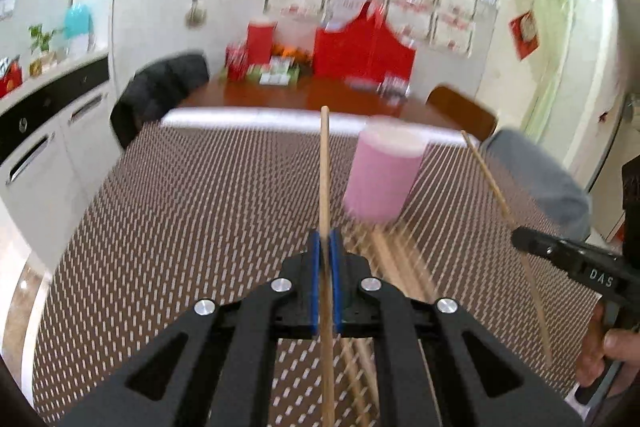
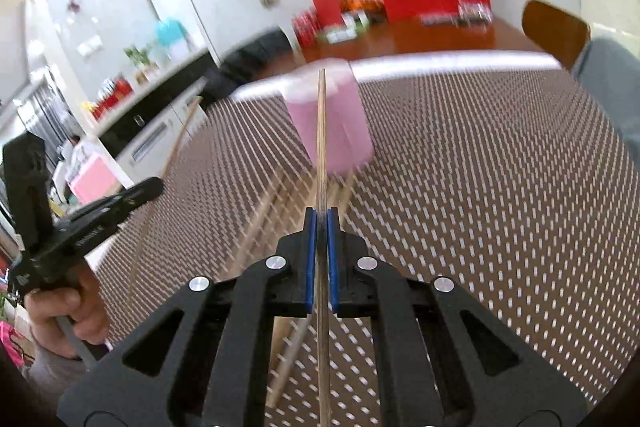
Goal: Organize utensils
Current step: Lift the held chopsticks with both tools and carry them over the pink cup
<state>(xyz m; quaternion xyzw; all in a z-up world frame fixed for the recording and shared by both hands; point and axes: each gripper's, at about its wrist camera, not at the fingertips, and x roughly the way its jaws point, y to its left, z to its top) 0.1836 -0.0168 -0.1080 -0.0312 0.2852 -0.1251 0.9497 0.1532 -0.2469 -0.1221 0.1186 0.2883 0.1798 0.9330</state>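
While both frames are smeared by motion blur, we can still read the grips: the left gripper [image 1: 326, 247] has its blue pads closed tight on a chopstick [image 1: 325, 163], a thin pale wooden stick running up past the pads, lifted off the patterned mat [image 1: 180, 207]. The right gripper [image 2: 321, 223] is likewise clamped on a second chopstick [image 2: 321, 131], same light wood, same slim shape. A pink cup [image 1: 380, 175] stands on the mat just beyond both gripper tips, its rim blurred. More chopsticks [image 1: 394, 263] lie on the mat near the cup's base, but streaking makes them impossible to count. The lower end of each held stick is cut off by the frame edge. In the left view we see the right gripper's stick only partly, and a hand [image 1: 612, 351] at the edge.
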